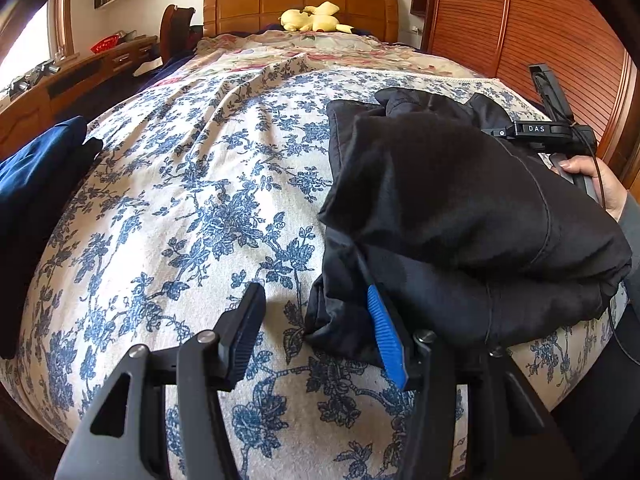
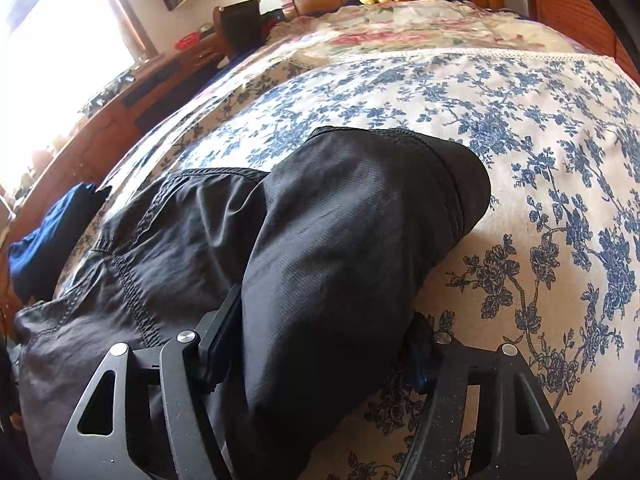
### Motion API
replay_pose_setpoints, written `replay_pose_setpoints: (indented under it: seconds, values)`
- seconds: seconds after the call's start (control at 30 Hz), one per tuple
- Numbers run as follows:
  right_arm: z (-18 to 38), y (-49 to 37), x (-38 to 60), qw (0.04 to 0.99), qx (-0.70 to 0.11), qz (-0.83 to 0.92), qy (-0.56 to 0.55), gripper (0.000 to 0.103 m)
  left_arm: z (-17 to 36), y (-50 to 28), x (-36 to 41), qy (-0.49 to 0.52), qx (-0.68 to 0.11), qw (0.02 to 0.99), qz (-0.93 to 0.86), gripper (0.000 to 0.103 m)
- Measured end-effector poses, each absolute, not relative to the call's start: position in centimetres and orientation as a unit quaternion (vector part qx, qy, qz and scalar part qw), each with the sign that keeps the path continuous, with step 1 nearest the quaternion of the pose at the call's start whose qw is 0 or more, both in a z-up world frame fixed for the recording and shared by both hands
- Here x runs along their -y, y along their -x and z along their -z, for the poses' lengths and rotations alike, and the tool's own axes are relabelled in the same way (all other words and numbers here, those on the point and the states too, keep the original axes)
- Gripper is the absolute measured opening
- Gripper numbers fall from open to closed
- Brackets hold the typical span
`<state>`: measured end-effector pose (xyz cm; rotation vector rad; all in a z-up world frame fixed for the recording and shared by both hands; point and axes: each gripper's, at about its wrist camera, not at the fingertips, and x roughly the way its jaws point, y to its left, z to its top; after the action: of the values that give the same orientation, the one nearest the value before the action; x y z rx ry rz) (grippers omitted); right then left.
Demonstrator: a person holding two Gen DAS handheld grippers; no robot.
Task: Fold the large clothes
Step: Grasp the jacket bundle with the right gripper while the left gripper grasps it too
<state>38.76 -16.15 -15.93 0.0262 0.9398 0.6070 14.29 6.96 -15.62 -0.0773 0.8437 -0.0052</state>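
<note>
My left gripper (image 1: 320,332) hangs low over the blue-flowered cream bedspread (image 1: 192,208), its jaws spread wide with nothing between them; the blue-ribbed right finger (image 1: 386,336) touches the near edge of the bulky black fabric garment (image 1: 460,216), which lies bunched in the right half of the left wrist frame. At the right edge of that frame my right hand (image 1: 600,188) grips the handle of the other tool.

In the right wrist view, my right gripper (image 2: 316,344) has a thick fold of the black garment (image 2: 344,240) filling the gap between its jaws, the cloth pressed against the left finger (image 2: 222,332) and covering the right one, so I am gripping it. The rest of the garment spreads toward the lower left of that frame.

A dark blue folded cloth (image 1: 36,176) sits at the left edge of the bed, well apart. A yellow plush toy (image 1: 314,18) rests by the wooden headboard (image 1: 300,0), top centre.
</note>
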Motion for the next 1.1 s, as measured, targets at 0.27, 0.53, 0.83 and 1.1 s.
replay_pose_setpoints:
  seconds: [0.27, 0.53, 0.83, 1.1]
  values:
    - [16.2, -38.8, 16.1, 0.849, -0.447, -0.282, -0.016, 0.074, 15.6, -13.7, -6.8, 0.054, -0.41, 0.91, 0.009, 0.052]
    - [16.6, -38.7, 16.0, 0.85, -0.448, -0.278, -0.009, 0.077, 15.7, -13.8, -6.2, 0.056, -0.41, 0.91, 0.013, 0.052]
    - [16.7, -38.8, 16.1, 0.847, -0.452, -0.281, -0.017, 0.079, 15.8, -13.6, -5.7, 0.056, -0.405, 0.912, 0.026, 0.041]
    - [15.3, -38.2, 16.0, 0.853, -0.433, -0.29, -0.018, 0.043, 15.3, -13.5, -5.7, 0.061, -0.395, 0.916, 0.044, 0.017]
